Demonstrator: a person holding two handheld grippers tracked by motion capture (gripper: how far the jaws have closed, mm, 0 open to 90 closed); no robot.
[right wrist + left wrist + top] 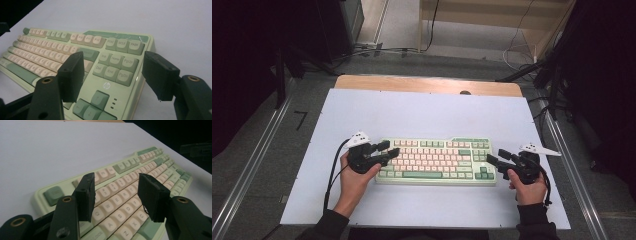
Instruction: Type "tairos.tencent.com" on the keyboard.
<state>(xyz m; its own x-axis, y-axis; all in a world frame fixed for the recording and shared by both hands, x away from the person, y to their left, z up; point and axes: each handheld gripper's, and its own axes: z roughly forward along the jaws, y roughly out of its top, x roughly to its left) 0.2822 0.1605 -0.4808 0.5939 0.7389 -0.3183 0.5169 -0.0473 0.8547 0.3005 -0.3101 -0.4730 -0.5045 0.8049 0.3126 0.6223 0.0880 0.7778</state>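
Keyboard (436, 161), green and cream, lies flat near the front middle of the white surface (422, 112), long side facing the person. The left tool (387, 151) hangs over its left end, jaws partly apart with nothing gripped between them; in the left gripper view the key rows show through the gap. The right tool (495, 158) sits at the right end, jaws apart around the corner by the arrow keys without pressing. Judging by this, the step in hand is taking hold of both ends. Next, each tool needs to settle on the case edge and close evenly.
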